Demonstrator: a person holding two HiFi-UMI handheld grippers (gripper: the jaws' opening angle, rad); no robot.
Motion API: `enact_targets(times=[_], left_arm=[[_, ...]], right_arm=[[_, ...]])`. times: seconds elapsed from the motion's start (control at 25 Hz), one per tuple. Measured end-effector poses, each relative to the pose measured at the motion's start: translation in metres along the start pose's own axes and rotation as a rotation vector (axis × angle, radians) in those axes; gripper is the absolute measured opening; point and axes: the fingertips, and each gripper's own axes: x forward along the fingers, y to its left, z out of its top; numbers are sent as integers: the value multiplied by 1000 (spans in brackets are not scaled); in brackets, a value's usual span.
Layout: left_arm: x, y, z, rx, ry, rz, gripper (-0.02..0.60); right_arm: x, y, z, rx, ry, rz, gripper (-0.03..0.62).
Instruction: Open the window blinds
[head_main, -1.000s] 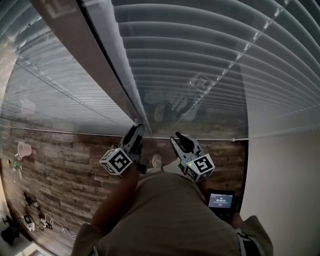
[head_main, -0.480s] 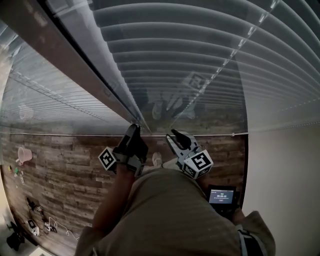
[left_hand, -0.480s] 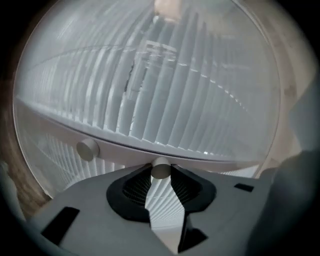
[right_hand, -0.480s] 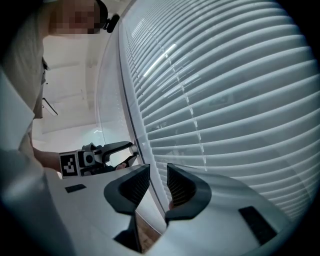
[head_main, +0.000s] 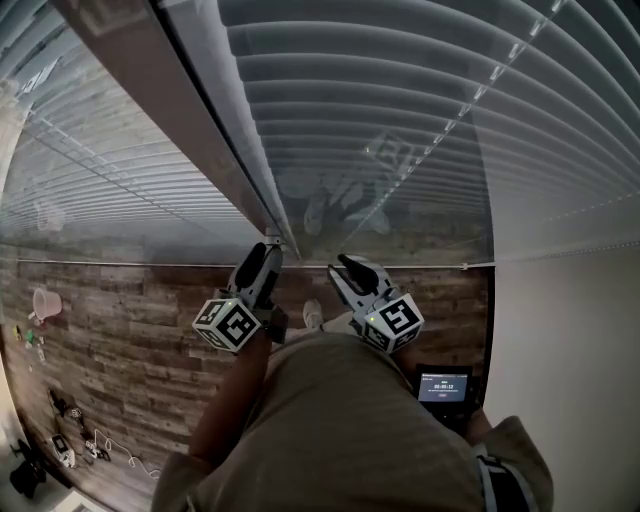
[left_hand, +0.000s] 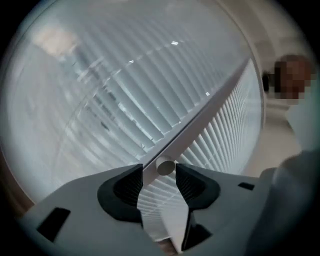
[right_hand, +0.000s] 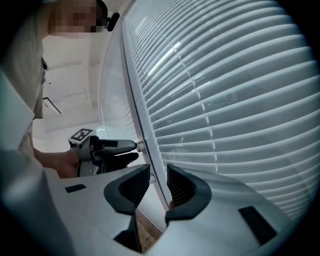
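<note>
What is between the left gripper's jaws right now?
The blind's white tilt wand: its round end sits between the left gripper's jaws, which have just been opening and stand apart. The left gripper view shows it.

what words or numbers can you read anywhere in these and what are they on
Small screen, lower right of the head view: a row of light digits, too small to read.
Left marker cube and right marker cube: black-and-white square patterns only, no words or numbers.
Blinds: no print visible.
Small items on the floor: too small to show any text.
Nothing can be quoted.
</note>
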Motion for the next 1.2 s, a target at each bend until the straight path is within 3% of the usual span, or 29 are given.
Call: enact_targets(times=[0.08,0.16,0.24,0.32,0.44,0.64,0.88,1.04,1.2], left_arm=[[0,-4,0,286,28,83,198],[5,-12,5,452,45,128,198],[11,-17,9,531,75,166,195],[14,-18,9,528,92,195,150],[11,-13,3,427,81,187,138],[7,0,-3,193,56,113,137],[5,-2,1,-206,-4,-21,137],[5,-7,8,-310,-25,-64,136],[6,-8,10,-648,-94,-215,135]], right_arm=[[-3,-1,-6,5,3,2,112],[-5,-1,-6,9,8,-4,112],[-5,0,0,14,11,-11,112],[-7,2,2,17,11,-15,112],[-10,3,-6,22,7,-20,112],[-12,0,-21,35,2,-34,112],[-15,-3,-14,27,3,-42,112],[-12,2,-4,22,7,-25,112],[-9,5,-3,15,6,-9,112]])
